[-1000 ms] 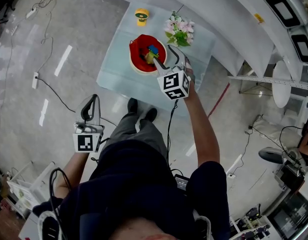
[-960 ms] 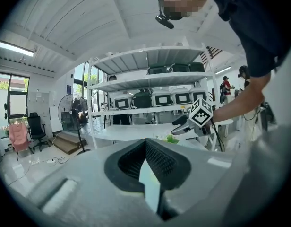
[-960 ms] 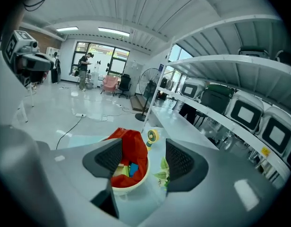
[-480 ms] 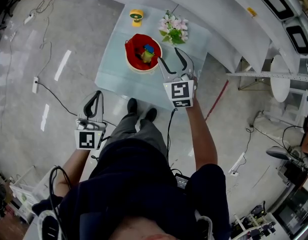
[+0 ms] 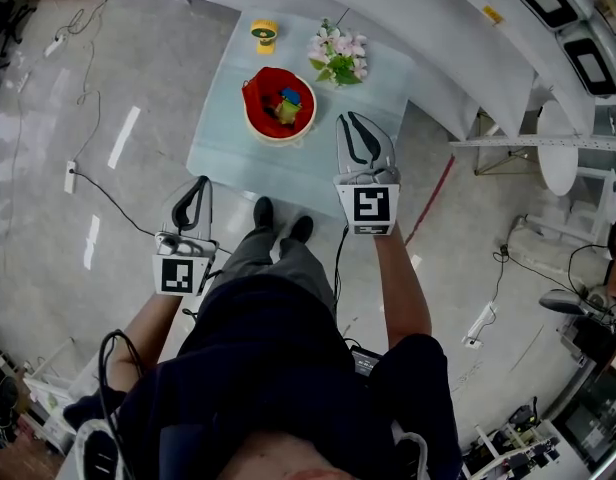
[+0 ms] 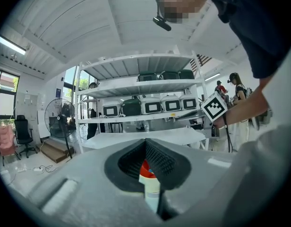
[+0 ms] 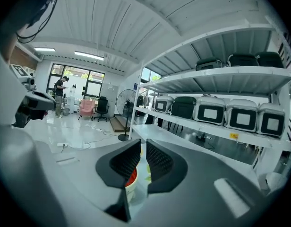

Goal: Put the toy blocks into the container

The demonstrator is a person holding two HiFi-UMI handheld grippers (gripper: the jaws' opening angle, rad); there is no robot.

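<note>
Small pale-blue table (image 5: 223, 143) noted below and ahead, well clear of both tools. Red bowl (image 5: 256, 120), taken as the container, is set near the table's middle. Right gripper (image 5: 350, 120) is held level above the table's near right edge, apart from the bowl; its jaws have just been closing and are drawn nearly together, with nothing between them. Left gripper (image 5: 201, 184) is held off the table's near left corner, jaws together and empty. An artificial flower bunch (image 5: 337, 56) and a small yellow toy (image 5: 264, 34) stand at the far edge. Toy blocks (image 5: 286, 102) (blue, yellow and green) are seen inside the bowl; none is seen loose on the table. Step judged: placing done, hands clear. Next move: the yellow toy to be checked as a possible leftover; otherwise nothing remains to be picked.
</note>
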